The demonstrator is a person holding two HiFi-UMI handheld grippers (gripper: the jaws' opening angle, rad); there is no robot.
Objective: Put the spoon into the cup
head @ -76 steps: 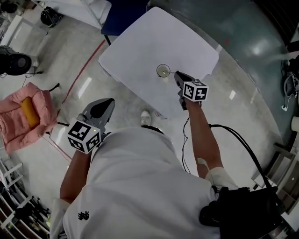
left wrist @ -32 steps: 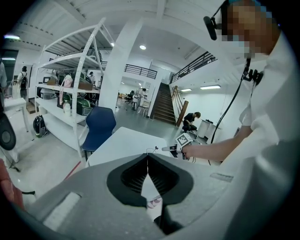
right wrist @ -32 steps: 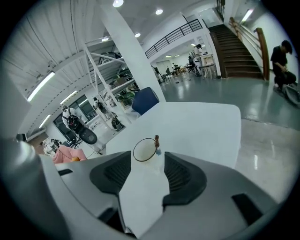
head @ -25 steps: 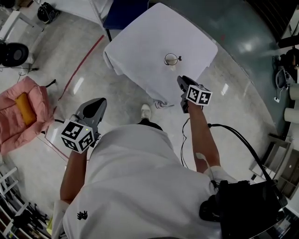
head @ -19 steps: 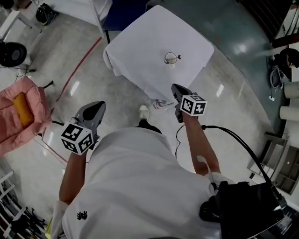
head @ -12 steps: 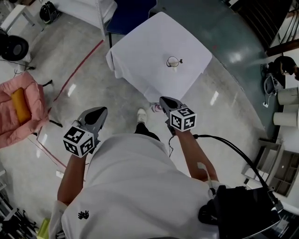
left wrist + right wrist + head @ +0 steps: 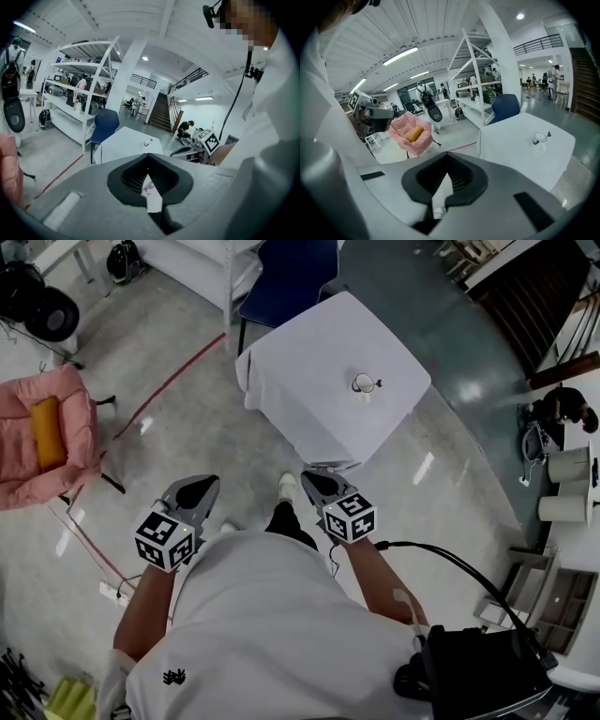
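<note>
**White cloth, glass cup, spoon already inside**

Glass is what the cup [image 7: 364, 383] appears to be made of. It stands well in from the edges of the white-clothed worktop [image 7: 309, 381], and the spoon [image 7: 377, 384] is seen in it, its dark-tipped handle leaning over the rim. The cup is judged light, fragile and easily tipped on the soft cloth. The spoon is judged thin, stiff and probably slippery. If it had to be taken again, the exposed handle above the rim would be the place to grip, and the cup should not be nudged.

The left claw [image 7: 208, 482] is clenched on nothing, and so is the right claw [image 7: 314, 484]. Both are held close to the person's body, well apart from the worktop.

Three seconds ago the right claw was just beside the cup. Since then both claws have been drawn back, and the worktop now lies farther off in the head view. The task is judged done.
</note>
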